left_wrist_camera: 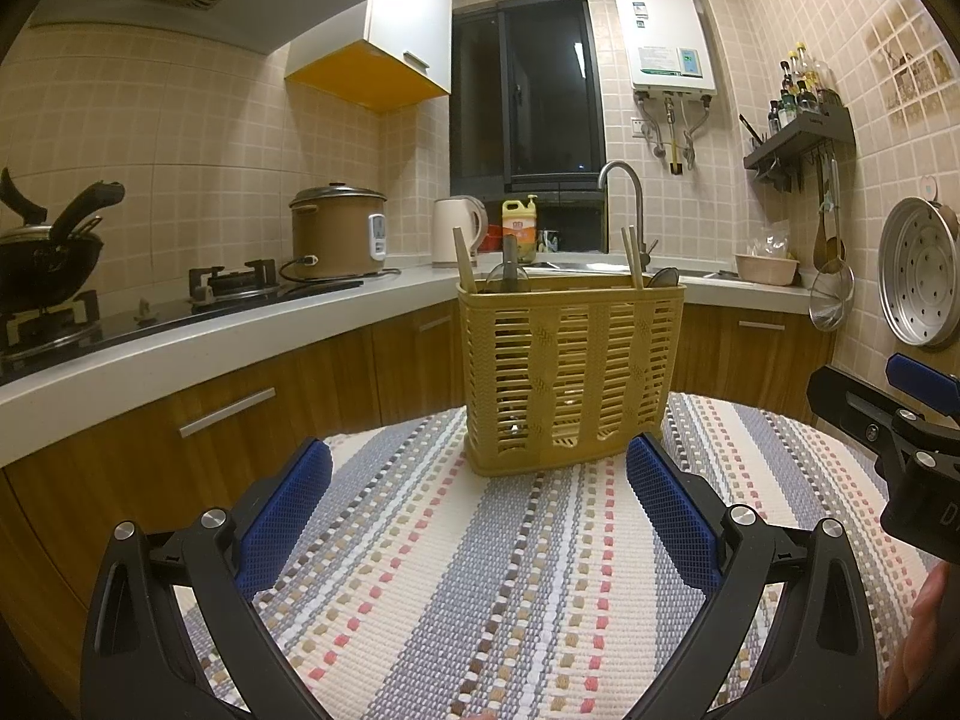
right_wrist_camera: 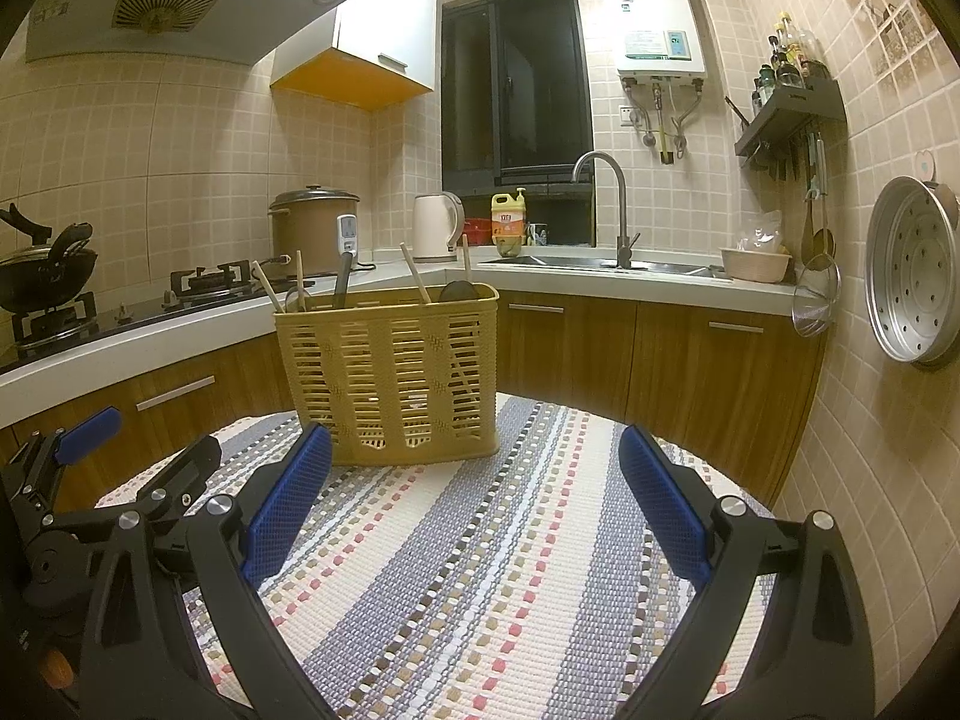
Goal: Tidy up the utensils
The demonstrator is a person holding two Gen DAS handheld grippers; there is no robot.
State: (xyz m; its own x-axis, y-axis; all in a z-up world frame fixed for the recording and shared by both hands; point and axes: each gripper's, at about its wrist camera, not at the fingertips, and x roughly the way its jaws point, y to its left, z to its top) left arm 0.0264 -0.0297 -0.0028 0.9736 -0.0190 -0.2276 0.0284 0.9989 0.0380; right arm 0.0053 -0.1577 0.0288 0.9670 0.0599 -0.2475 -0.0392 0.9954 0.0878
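Observation:
A yellow slotted utensil basket (left_wrist_camera: 567, 372) stands upright on a round table with a striped woven mat (left_wrist_camera: 480, 588). Wooden chopsticks (left_wrist_camera: 464, 261) and dark spoons (left_wrist_camera: 509, 276) stick up out of it. It also shows in the right wrist view (right_wrist_camera: 390, 372), with chopsticks (right_wrist_camera: 415, 273) and a dark ladle handle (right_wrist_camera: 343, 285). My left gripper (left_wrist_camera: 480, 480) is open and empty, just in front of the basket. My right gripper (right_wrist_camera: 474, 468) is open and empty, in front and to the right of the basket. Each gripper shows at the edge of the other's view.
An L-shaped kitchen counter (left_wrist_camera: 240, 330) wraps behind the table, with a gas stove (left_wrist_camera: 234, 285), a wok (left_wrist_camera: 42, 258), a rice cooker (left_wrist_camera: 336, 234), a kettle (left_wrist_camera: 456, 228) and a sink with a tap (right_wrist_camera: 606, 204). A steamer tray (right_wrist_camera: 912, 270) hangs on the right wall.

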